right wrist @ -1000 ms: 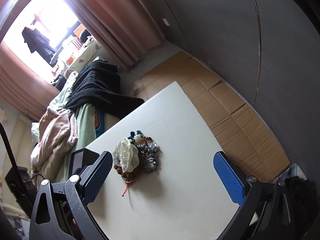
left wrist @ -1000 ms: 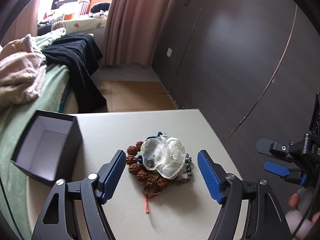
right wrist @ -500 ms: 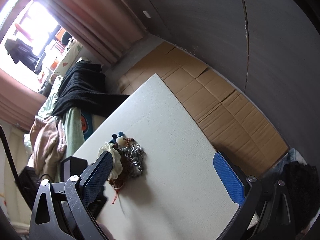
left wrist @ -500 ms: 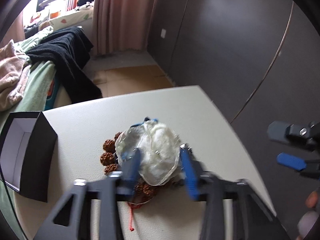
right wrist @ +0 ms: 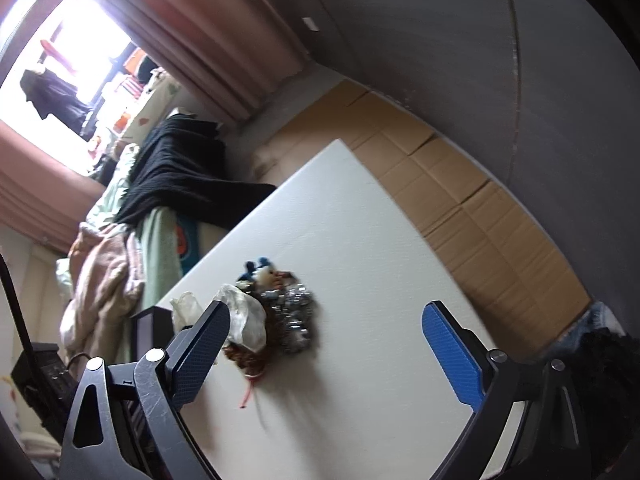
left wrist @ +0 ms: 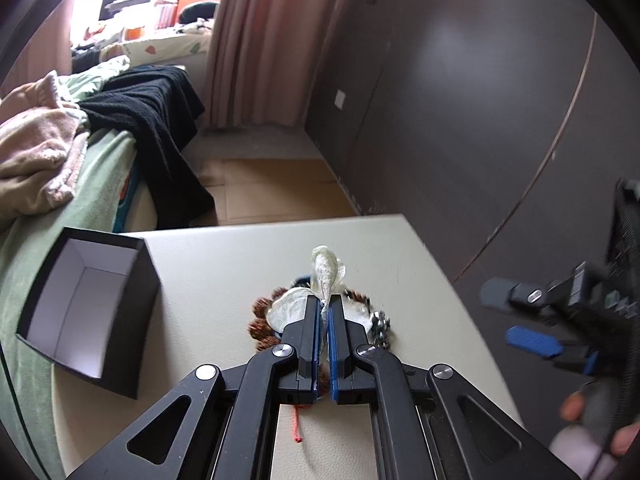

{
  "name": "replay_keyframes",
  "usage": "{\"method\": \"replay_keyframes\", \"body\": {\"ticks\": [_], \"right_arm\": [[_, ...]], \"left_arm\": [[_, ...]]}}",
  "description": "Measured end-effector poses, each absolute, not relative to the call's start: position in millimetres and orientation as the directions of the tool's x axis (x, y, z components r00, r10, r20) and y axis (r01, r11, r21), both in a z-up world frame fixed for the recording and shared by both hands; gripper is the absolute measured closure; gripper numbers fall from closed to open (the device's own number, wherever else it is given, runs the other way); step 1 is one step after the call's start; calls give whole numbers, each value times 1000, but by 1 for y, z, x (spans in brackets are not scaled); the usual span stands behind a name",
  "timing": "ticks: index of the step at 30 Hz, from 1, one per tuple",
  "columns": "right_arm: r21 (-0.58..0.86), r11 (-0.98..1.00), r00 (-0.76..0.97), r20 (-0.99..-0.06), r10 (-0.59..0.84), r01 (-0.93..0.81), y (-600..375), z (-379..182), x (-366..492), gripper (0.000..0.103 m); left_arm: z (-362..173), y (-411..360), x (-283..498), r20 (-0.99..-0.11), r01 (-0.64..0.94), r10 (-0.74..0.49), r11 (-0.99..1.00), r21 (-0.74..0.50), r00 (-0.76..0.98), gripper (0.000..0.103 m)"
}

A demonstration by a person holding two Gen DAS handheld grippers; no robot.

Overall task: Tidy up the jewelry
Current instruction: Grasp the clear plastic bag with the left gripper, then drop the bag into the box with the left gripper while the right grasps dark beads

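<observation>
A jewelry pile lies on the white table [left wrist: 224, 276]: a clear plastic bag [left wrist: 326, 272], brown seed beads [left wrist: 260, 322] and a silver chain [left wrist: 382, 326]. My left gripper [left wrist: 325, 306] is shut on the clear plastic bag, whose top sticks up past the fingertips. In the right wrist view the bag [right wrist: 244, 316], the silver chain [right wrist: 294, 314] and a red cord [right wrist: 246, 394] lie on the table. My right gripper [right wrist: 328, 352] is open and empty, hovering just right of the pile; it also shows at the right of the left wrist view [left wrist: 532, 340].
An open black box with a white inside [left wrist: 86, 308] stands at the table's left edge. A bed with pink and black clothes [left wrist: 80, 136] lies beyond it. Cardboard covers the floor [right wrist: 472, 200] past the far table edge, below a dark wall.
My left gripper went from wide open around the pile to shut on the plastic bag, pinching it upward. My right gripper stayed open and shifted slightly.
</observation>
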State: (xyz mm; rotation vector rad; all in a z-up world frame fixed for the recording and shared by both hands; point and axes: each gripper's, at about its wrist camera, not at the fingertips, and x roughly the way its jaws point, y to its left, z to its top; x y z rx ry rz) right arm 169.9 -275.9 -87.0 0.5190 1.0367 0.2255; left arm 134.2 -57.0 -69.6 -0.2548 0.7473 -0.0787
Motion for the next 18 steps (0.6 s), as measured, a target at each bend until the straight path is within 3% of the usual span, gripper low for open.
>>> {"method": "replay_keyframes", "body": {"ticks": [6,18], "right_arm": [[592,805,448,-728,519,29,-258,-100,177,28],[614,789,404,-717,568,-18,-214,-123,197,49]], "left_arm": [[-53,-35,126,-618,-40,-164,952,-302,769,100],[-42,1,115,-579,-66,-170,929,-363,797,100]]}}
